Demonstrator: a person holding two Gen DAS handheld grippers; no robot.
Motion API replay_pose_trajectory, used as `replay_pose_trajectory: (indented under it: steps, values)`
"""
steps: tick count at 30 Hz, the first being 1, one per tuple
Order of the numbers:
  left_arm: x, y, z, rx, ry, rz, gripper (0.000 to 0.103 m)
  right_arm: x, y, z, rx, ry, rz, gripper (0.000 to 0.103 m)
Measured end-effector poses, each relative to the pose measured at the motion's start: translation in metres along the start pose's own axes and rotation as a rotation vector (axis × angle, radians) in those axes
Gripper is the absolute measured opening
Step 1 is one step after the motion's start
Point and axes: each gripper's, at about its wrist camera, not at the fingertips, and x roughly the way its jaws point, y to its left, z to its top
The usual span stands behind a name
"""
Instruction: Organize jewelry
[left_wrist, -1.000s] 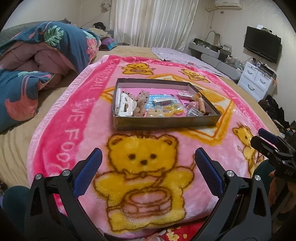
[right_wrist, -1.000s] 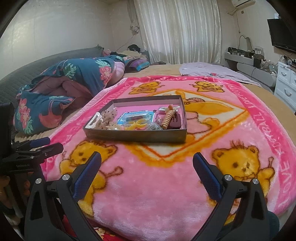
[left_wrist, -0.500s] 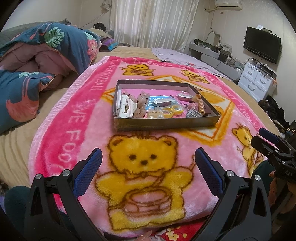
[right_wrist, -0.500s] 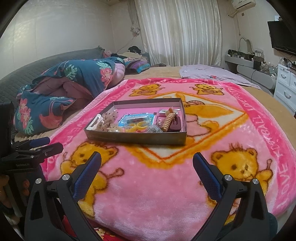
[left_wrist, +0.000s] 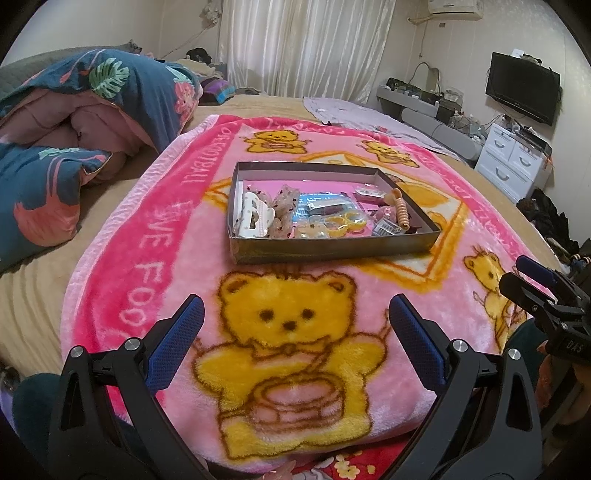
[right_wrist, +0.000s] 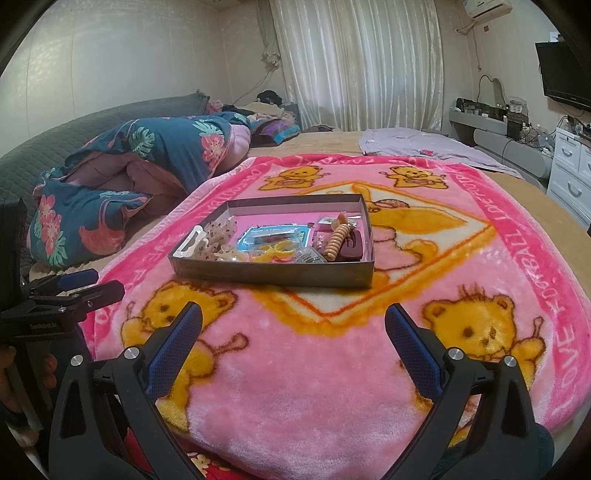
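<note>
A shallow grey cardboard tray (left_wrist: 332, 250) (right_wrist: 273, 275) rests on a pink bear-print blanket (left_wrist: 291, 332) (right_wrist: 295, 369) on a bed. Inside lie a white hair claw (left_wrist: 253, 218) (right_wrist: 190, 243), lacy beige clips (left_wrist: 286, 206), a blue packet (left_wrist: 321, 205) (right_wrist: 273, 236), yellow rings (left_wrist: 343, 221) (right_wrist: 275, 253), a tan spiral hair tie (left_wrist: 400, 214) (right_wrist: 338, 240) and a maroon case (right_wrist: 352, 243). My left gripper (left_wrist: 295, 317) hangs open over the blanket's near edge, short of the tray. My right gripper (right_wrist: 293, 319) is open too, nothing between its fingers.
A folded floral quilt (left_wrist: 74, 140) (right_wrist: 129, 177) lies on the left of the bed. A lilac cloth (right_wrist: 417, 146) is spread at the far side. A white drawer unit (left_wrist: 513, 162) and wall TV (left_wrist: 522, 86) stand to the right.
Both grippers have drifted slightly forward and up, so the tray sits a bit lower and nearer in each view. Both stay open; nothing in the tray has moved.
</note>
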Motion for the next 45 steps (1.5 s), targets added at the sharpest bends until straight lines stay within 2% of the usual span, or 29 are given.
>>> replay_pose_trajectory:
  steps: [45]
  values:
    - [0.0019, 0.0038, 0.0002, -0.002, 0.018, 0.011, 0.094, -0.0003, 0.0013, 0.0006, -0.004, 0.001, -0.002, 0.099]
